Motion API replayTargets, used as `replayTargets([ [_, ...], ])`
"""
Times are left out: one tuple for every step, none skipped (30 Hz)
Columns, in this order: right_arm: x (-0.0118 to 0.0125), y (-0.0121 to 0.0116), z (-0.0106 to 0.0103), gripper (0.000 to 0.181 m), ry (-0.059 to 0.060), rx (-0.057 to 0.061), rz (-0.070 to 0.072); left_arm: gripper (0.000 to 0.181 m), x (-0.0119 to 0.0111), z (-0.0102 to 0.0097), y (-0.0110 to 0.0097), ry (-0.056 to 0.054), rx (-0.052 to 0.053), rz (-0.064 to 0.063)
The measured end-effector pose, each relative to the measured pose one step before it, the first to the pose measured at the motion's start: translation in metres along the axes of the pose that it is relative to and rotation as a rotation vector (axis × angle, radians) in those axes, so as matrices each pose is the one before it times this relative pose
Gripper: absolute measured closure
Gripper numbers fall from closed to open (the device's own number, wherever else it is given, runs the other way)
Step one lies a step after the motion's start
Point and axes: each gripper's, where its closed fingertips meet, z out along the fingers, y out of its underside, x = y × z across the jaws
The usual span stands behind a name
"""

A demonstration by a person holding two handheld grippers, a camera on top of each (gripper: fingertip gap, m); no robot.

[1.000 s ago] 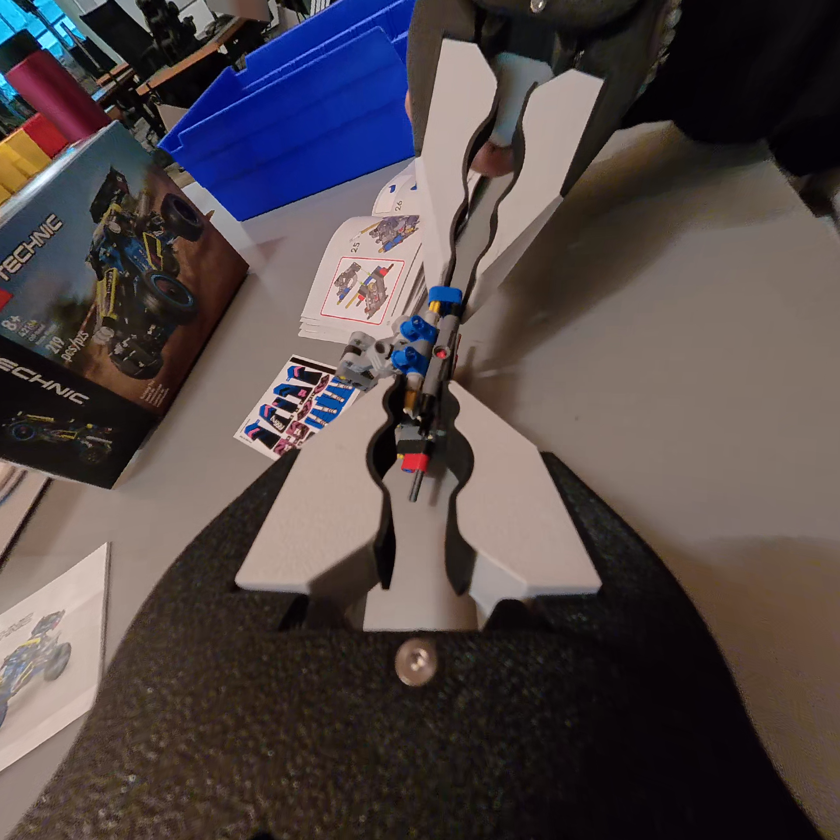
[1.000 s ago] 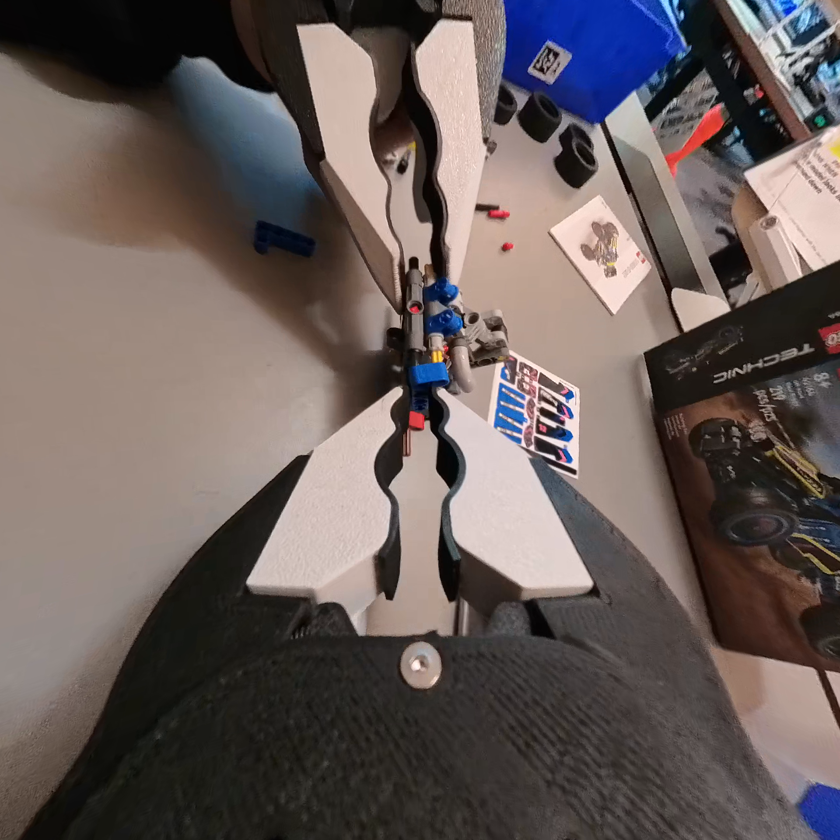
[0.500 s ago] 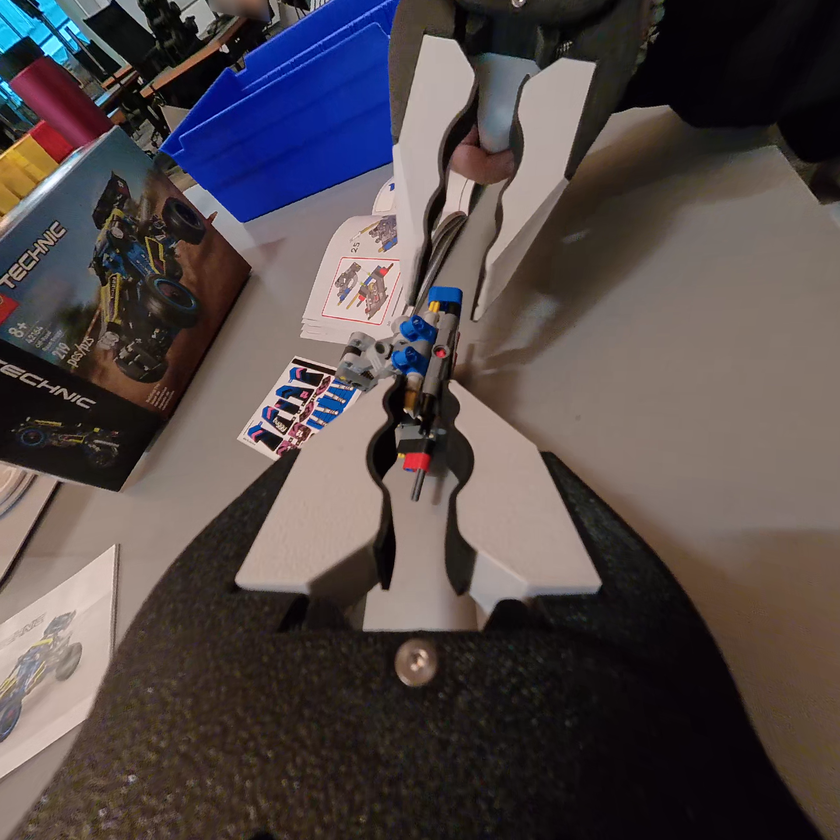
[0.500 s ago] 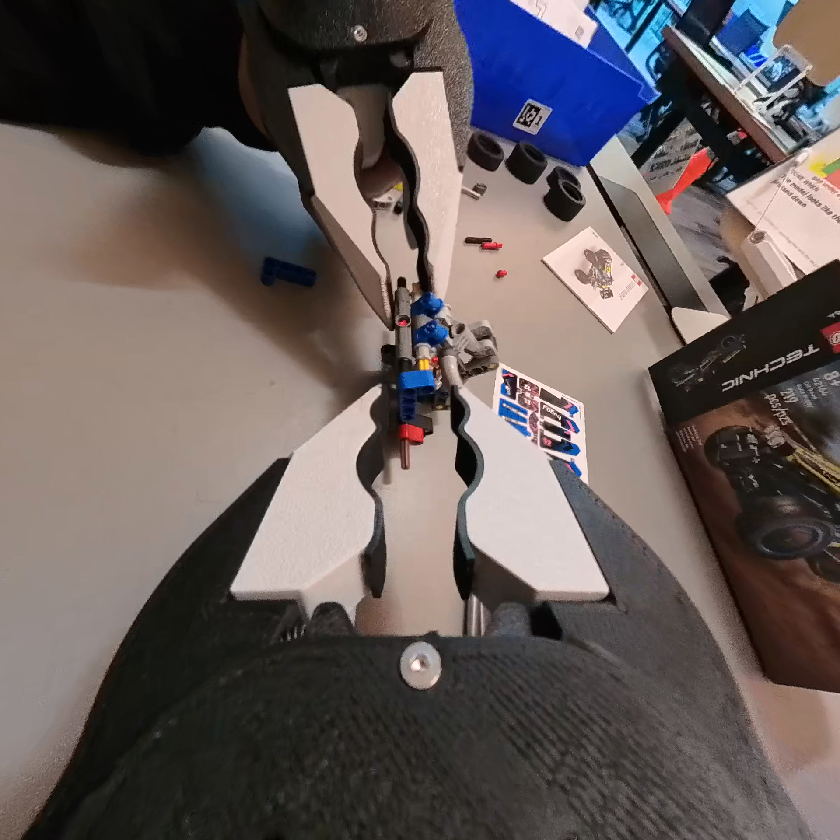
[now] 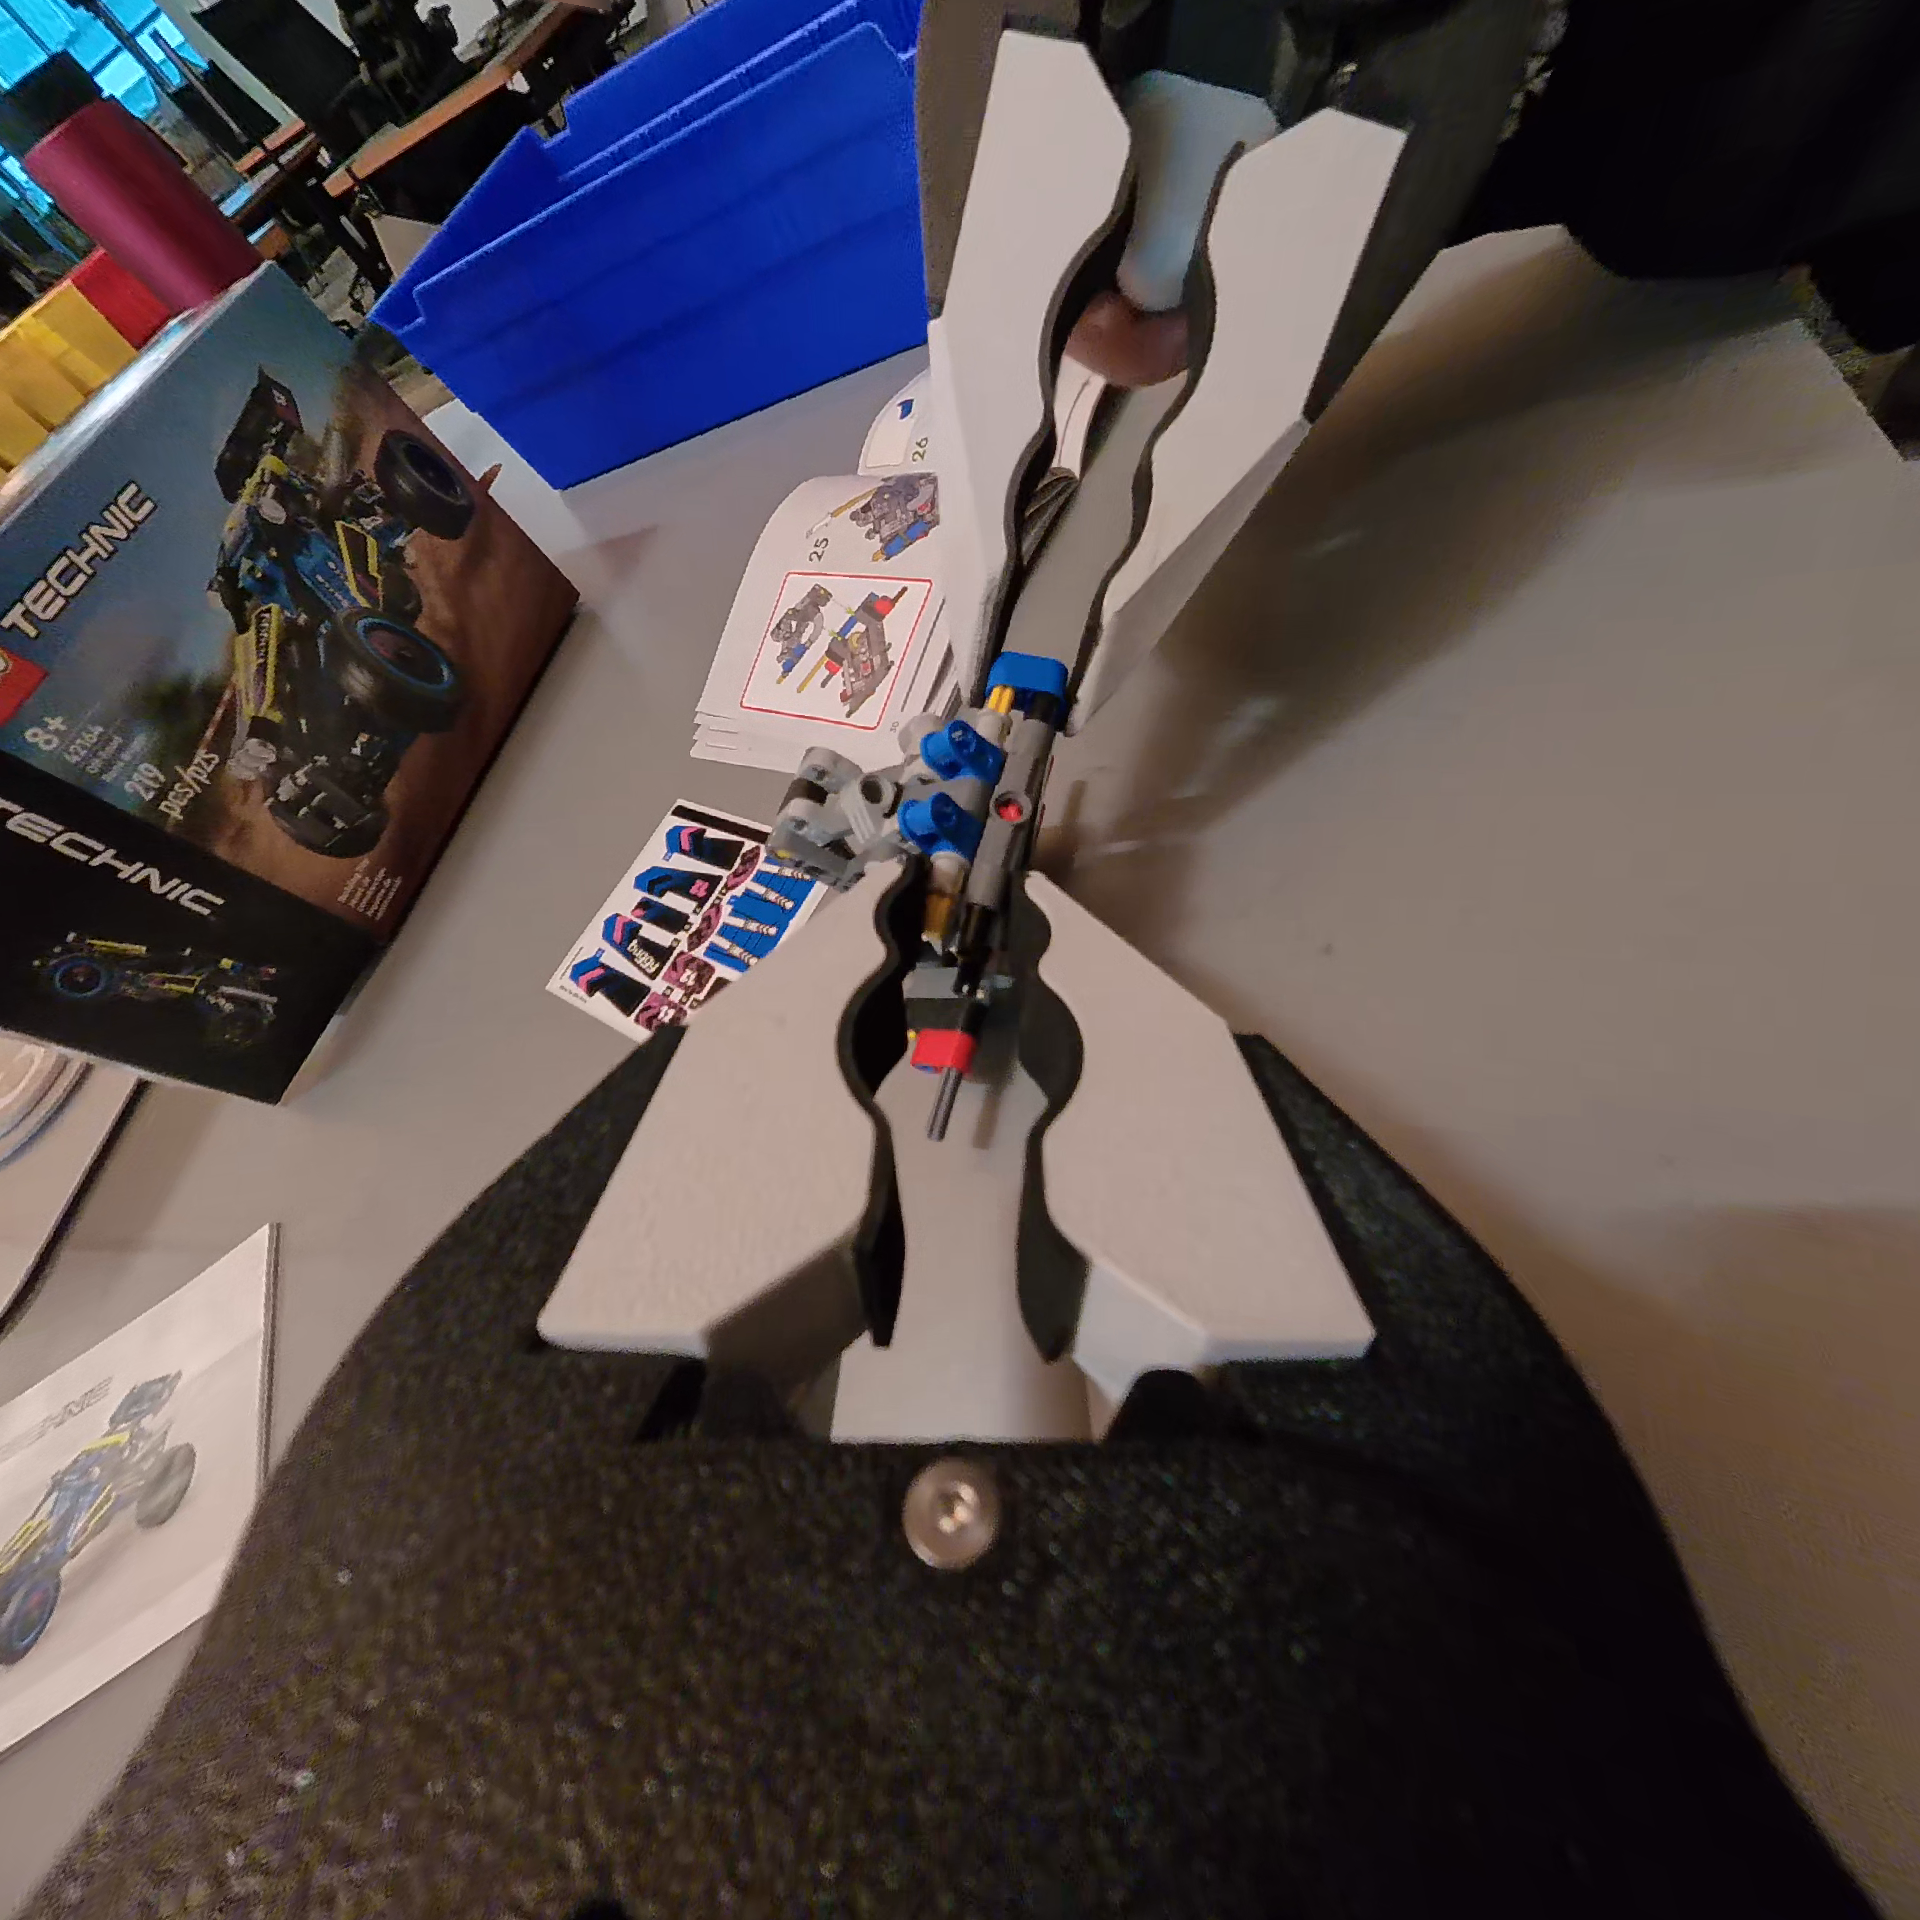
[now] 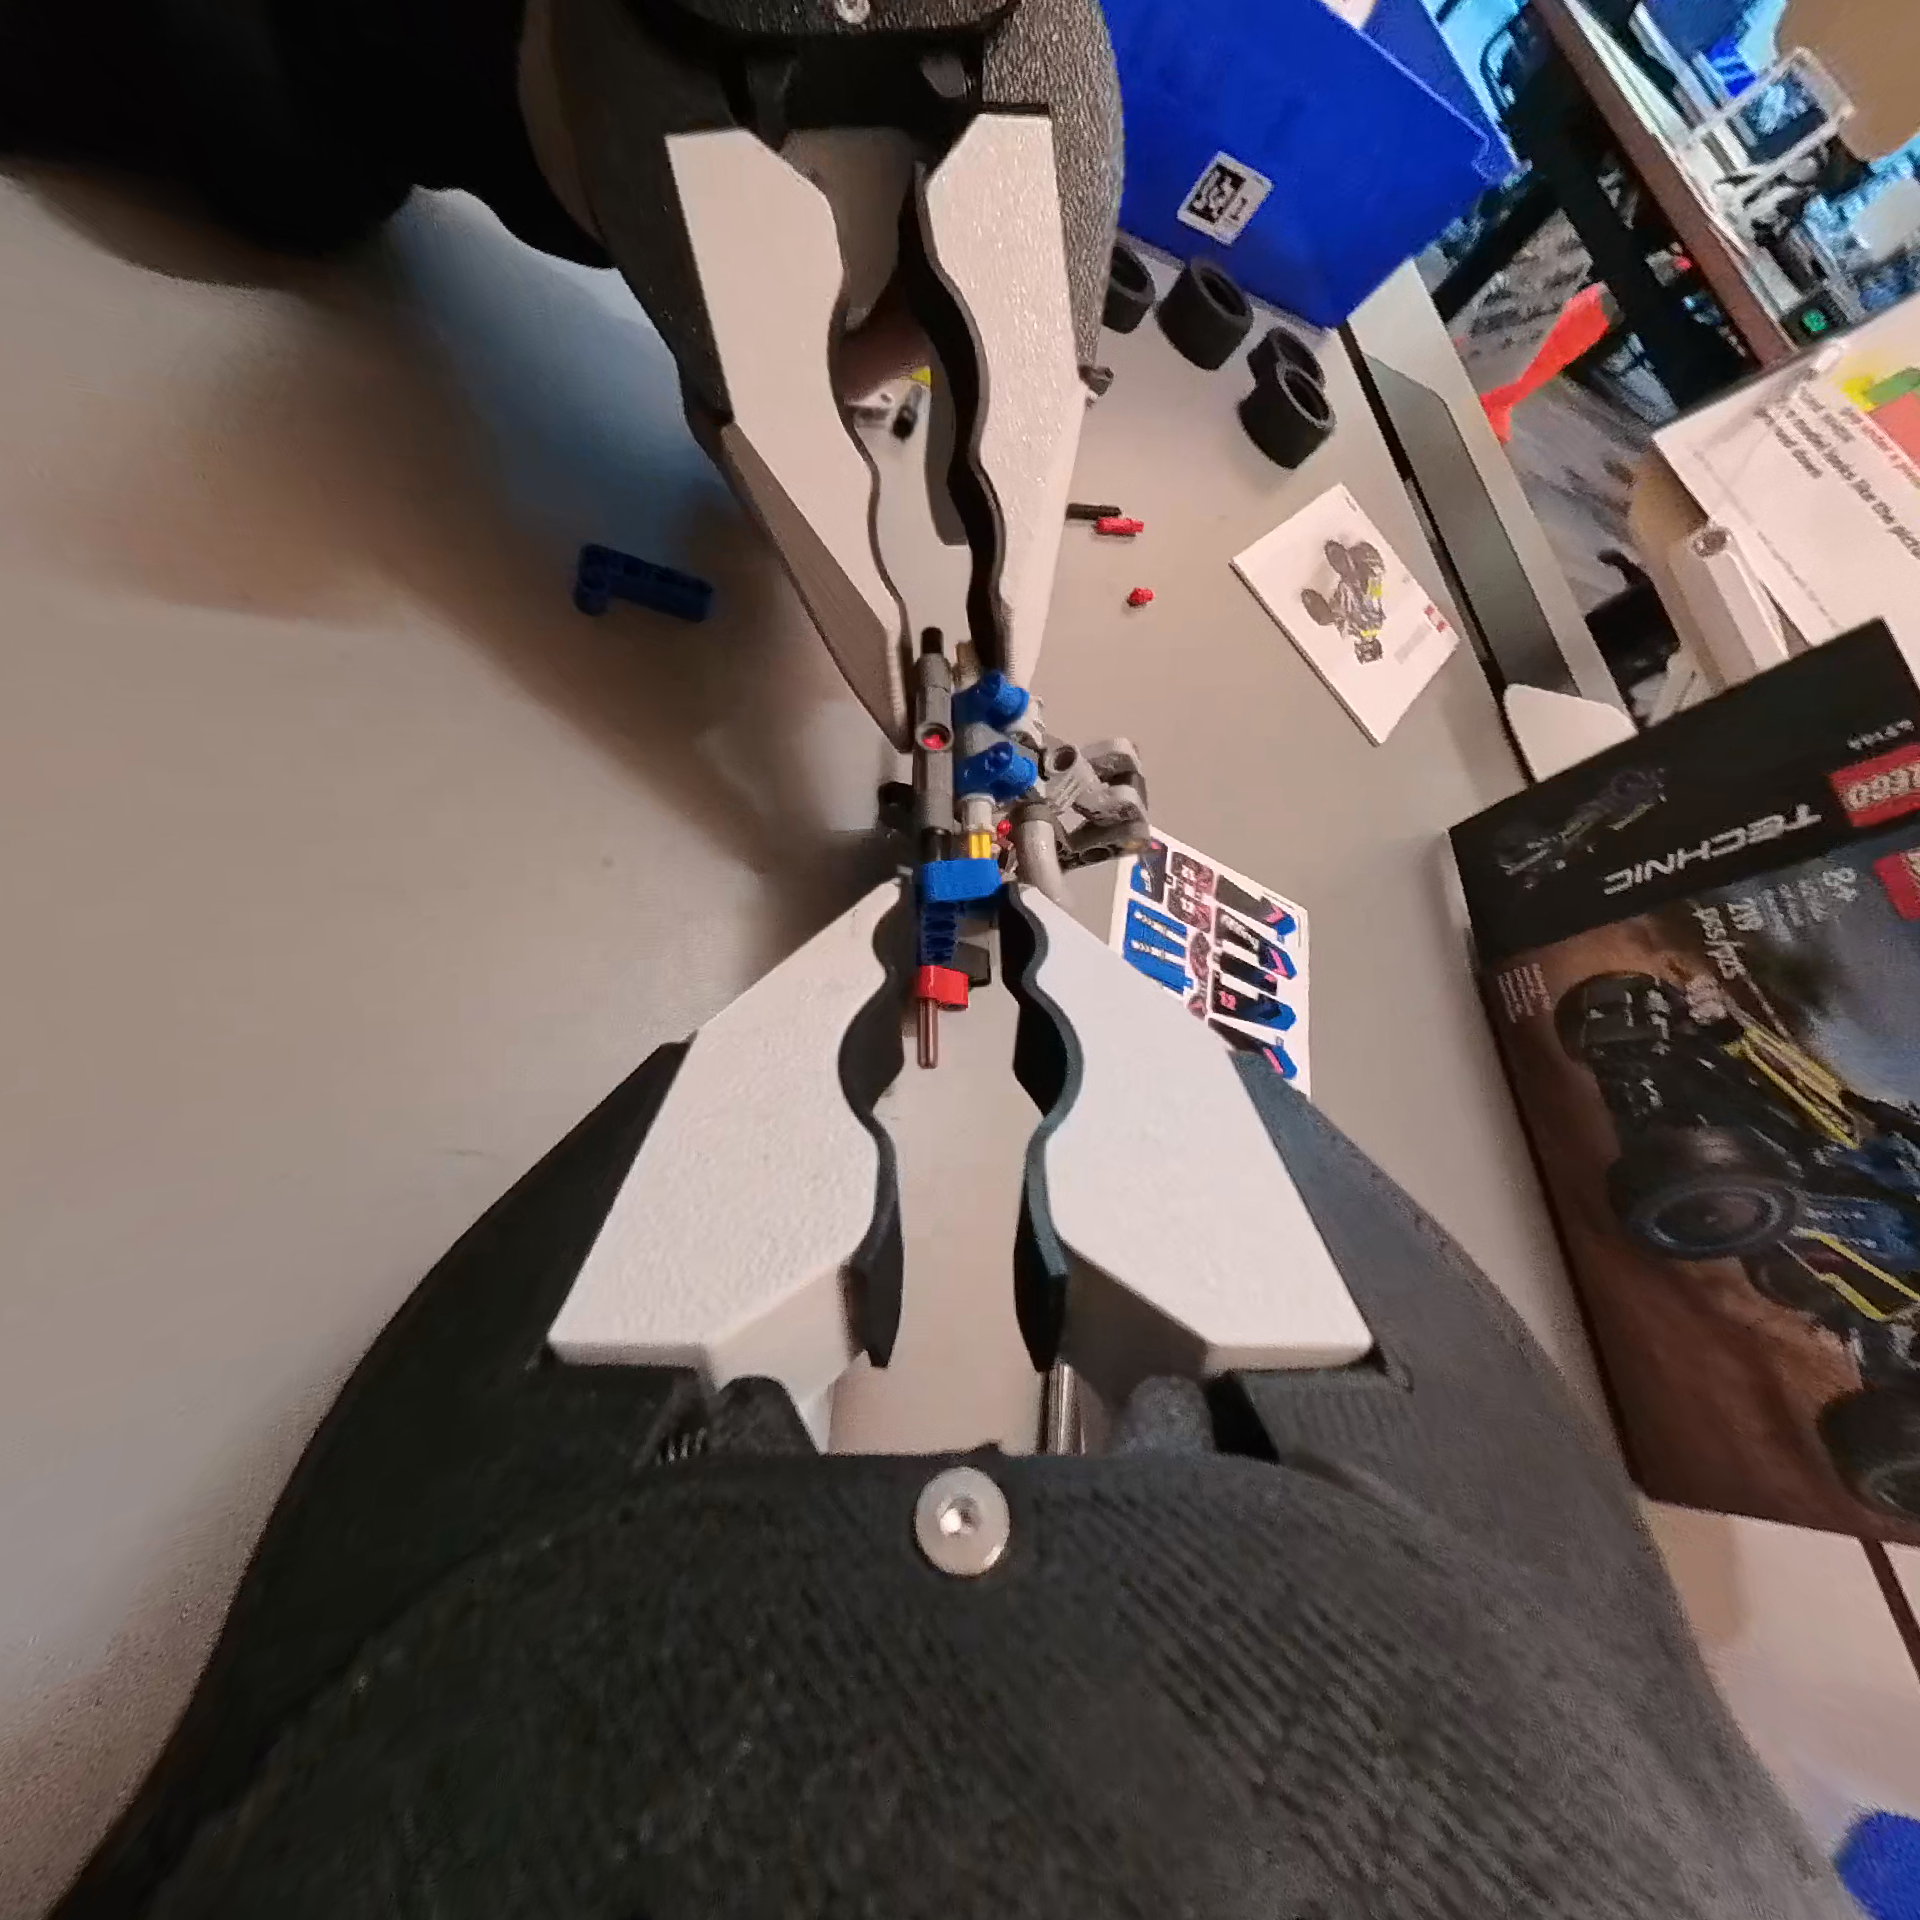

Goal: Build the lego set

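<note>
Left wrist view: matte grey wavy-edged left claw (image 5: pixel 961 904) and right claw (image 5: pixel 1039 665) both grip knobby plastic lego assembly (image 5: pixel 966 821).

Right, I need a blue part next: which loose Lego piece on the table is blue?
The L-shaped beam lying alone at the left; the small pins are red or black, the tyres black.

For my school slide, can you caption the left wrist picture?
Left tongs grip a small lego assembly above the grey table, facing the right tongs.
</note>
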Motion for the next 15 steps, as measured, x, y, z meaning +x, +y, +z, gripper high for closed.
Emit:
replayTargets([
  [0.00021,0.00057,0.00022,0.168,0.0169,-0.0172,-0.0054,0.169,-0.00013,0.00028,0.00010,-0.0020,-0.0016,-0.0008],
  [0.00039,0.00040,-0.00005,0.168,0.0161,-0.0188,-0.0066,0.169,-0.00008,0.00026,0.00000,-0.0022,-0.0023,0.0002],
  [0.00040,0.00085,0.00002,0.168,0.0188,-0.0259,-0.0151,0.169,-0.00018,0.00045,0.00017,-0.0049,-0.0051,0.0046],
  [0.00029,0.00110,0.00021,0.168,0.0213,-0.0320,-0.0274,0.169,-0.00012,0.00060,0.00048,-0.0067,-0.0088,0.0104],
  [-0.00021,0.00100,0.00062,0.168,0.0194,-0.0350,-0.0274,0.169,-0.00021,0.00050,0.00075,-0.0062,-0.0104,0.0102],
  [-0.00002,0.00051,0.00084,0.167,0.0175,-0.0312,-0.0224,0.169,-0.00011,0.00025,0.00100,-0.0035,-0.0079,0.0062],
  [-0.00076,0.00014,0.00093,0.167,0.0091,-0.0214,-0.0182,0.169,-0.00006,0.00006,0.00075,-0.0004,-0.0031,0.0009],
  [-0.00005,-0.00028,0.00056,0.167,0.0061,-0.0116,-0.0126,0.169,-0.00027,-0.00025,0.00055,0.0001,-0.0004,0.0005],
  [0.00006,-0.00054,0.00037,0.167,0.0019,-0.0005,-0.0155,0.168,-0.00035,-0.00033,0.00043,-0.0014,-0.0024,0.0057],
  [0.00152,-0.00028,0.00007,0.167,0.0062,0.0112,-0.0184,0.168,-0.00049,-0.00034,-0.00011,-0.0033,-0.0014,0.0059],
  [0.00226,0.00013,-0.00054,0.166,0.0039,0.0193,-0.0072,0.168,-0.00029,-0.00002,-0.00081,-0.0010,0.0029,-0.0007],
  [-0.00051,-0.00041,-0.00033,0.167,-0.0187,0.0284,0.0199,0.168,0.00016,-0.00015,-0.00047,0.0024,0.0032,-0.0017],
  [-0.00078,-0.00057,0.00001,0.167,-0.0233,0.0286,0.0340,0.168,0.00023,-0.00033,0.00014,0.0012,0.0018,0.0023],
  [-0.00099,-0.00059,-0.00012,0.167,-0.0174,0.0253,0.0139,0.168,0.00022,-0.00017,0.00004,0.0015,0.0010,0.0020],
  [-0.00019,-0.00015,-0.00037,0.166,-0.0044,0.0182,-0.0178,0.168,0.00025,-0.00008,-0.00020,0.0015,0.0009,0.0001],
])
